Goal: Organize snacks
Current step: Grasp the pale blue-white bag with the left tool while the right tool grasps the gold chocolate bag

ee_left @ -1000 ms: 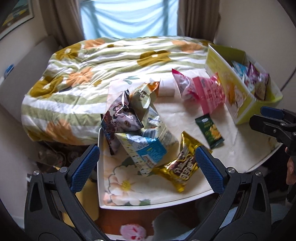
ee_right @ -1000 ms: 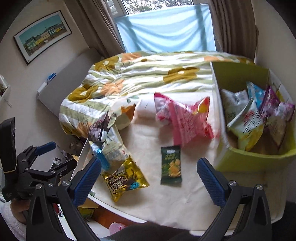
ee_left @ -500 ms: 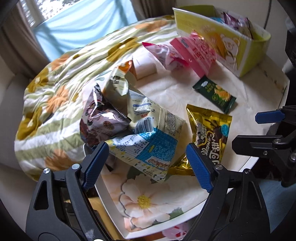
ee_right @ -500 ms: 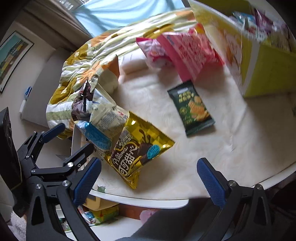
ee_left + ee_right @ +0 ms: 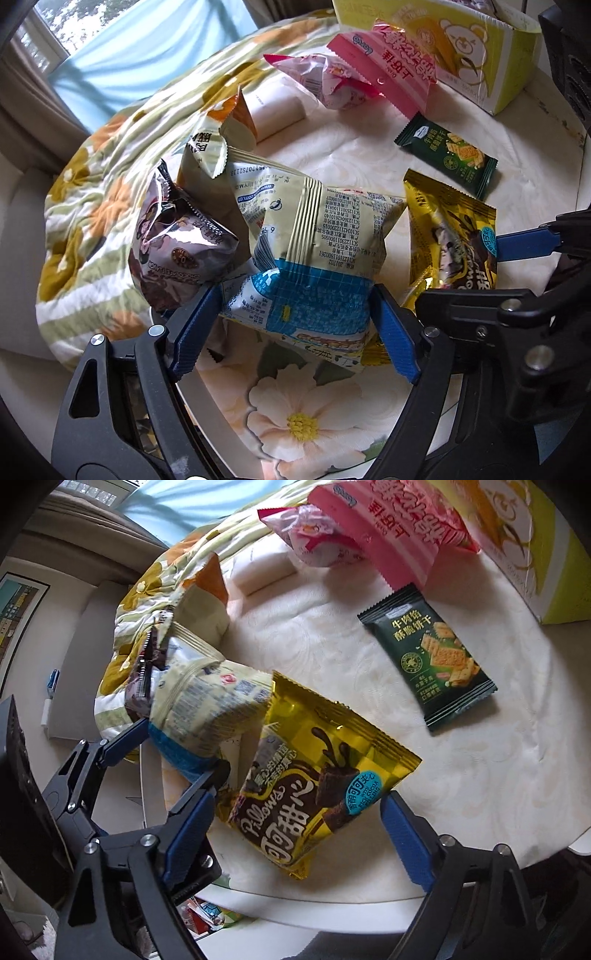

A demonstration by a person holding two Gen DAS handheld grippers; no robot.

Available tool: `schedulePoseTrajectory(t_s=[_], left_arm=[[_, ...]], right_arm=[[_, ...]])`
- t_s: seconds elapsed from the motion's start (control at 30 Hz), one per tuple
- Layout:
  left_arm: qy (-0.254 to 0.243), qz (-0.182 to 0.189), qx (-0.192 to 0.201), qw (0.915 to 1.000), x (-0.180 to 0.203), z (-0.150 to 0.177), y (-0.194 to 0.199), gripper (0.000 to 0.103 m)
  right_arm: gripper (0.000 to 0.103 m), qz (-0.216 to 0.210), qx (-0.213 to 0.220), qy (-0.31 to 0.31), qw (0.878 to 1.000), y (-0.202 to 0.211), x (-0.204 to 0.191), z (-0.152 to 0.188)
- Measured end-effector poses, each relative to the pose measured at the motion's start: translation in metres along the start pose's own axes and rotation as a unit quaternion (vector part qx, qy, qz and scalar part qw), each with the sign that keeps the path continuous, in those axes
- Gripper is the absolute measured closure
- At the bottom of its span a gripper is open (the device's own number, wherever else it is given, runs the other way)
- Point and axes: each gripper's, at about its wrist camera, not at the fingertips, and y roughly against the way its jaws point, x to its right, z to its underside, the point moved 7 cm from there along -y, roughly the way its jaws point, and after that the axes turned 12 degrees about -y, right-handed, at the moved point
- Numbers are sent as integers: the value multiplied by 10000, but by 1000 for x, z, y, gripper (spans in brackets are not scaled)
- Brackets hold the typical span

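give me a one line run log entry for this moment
left gripper: jaws closing, pads on cream-and-blue bag | right gripper: jaws closing around gold bag, not gripped | green packet: flat on table

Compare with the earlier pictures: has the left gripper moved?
Yes. The left gripper has dropped toward the table; its closing fingers now flank the cream and blue snack bag.

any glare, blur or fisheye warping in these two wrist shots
Left wrist view: glare on the brown foil bag, the window is blown out, and the table rim bows with fisheye. Right wrist view: shiny highlights on the gold snack bag, and the pink packets at the top edge are soft and stretched.
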Motion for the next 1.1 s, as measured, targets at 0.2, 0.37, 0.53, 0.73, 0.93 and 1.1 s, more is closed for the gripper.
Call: schedulePoseTrajectory(t_s=[0.2, 0.37, 0.53, 0.73, 0.93, 1.1], left_arm=[[-43, 13, -9, 10000, 0, -5, -2, 23], [-149, -78, 6, 9999, -1, -14, -3, 23], [-144, -10, 3, 9999, -2, -22, -7, 23], [-256, 69, 4, 9996, 8, -34, -11, 25], [-327, 86, -38, 9994, 13, -39, -14, 38], [-194, 110, -43, 9997, 16, -38, -8, 47]], right_arm=[[30, -20, -150, -250, 9996, -10, 8, -5], [50, -71, -136, -85, 9998, -6, 8, -10], [58, -58, -101, 1, 9999, 0, 14, -16], [59, 70, -3, 41, 10000, 11, 26, -20], [59, 118, 24, 98, 9999, 15, 26, -23], [59, 159, 116, 199, 9996, 15, 20, -29]])
